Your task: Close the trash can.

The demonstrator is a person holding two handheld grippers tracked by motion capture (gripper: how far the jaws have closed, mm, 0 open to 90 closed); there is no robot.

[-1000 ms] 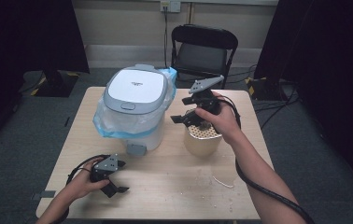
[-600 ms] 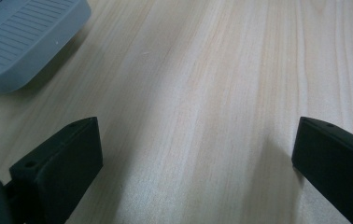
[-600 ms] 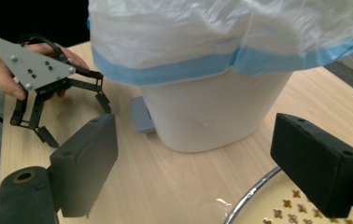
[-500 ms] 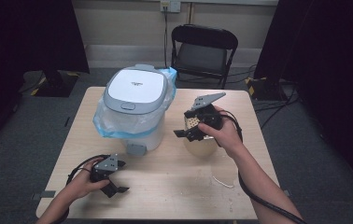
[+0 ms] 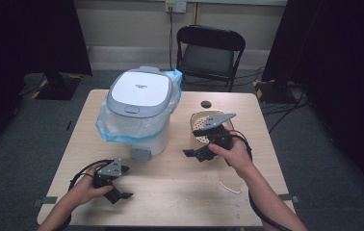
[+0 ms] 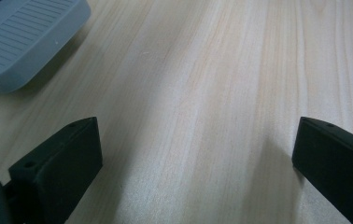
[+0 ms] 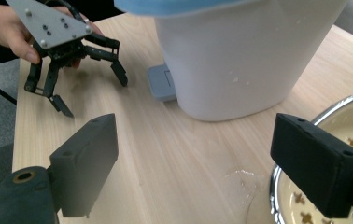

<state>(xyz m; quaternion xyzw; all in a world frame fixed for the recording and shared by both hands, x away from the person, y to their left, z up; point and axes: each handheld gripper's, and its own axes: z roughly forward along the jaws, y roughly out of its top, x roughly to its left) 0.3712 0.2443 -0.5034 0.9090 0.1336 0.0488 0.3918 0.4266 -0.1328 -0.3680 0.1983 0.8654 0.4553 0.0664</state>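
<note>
1. pale wood-grain table (image 5: 180,192) carries a white plastic pedal bin (image 5: 139,113) with a smooth grey lid and a crinkled blue liner, and just to its right a round cream bowl (image 5: 200,124).
2. right gripper (image 5: 197,153), black with a grey three-cornered plate, hovers at the bowl's near edge, jaws wide apart and gripping nothing.
3. left gripper (image 5: 117,190) rests low near the table's front edge, well apart from the bowl, jaws spread and empty.
4. right gripper view reveals the bowl's shiny metal rim (image 7: 305,126) and small brown specks inside, plus a wet smear on the wood.
5. left gripper view brings out the bin's ribbed grey pedal (image 6: 20,42).
</note>
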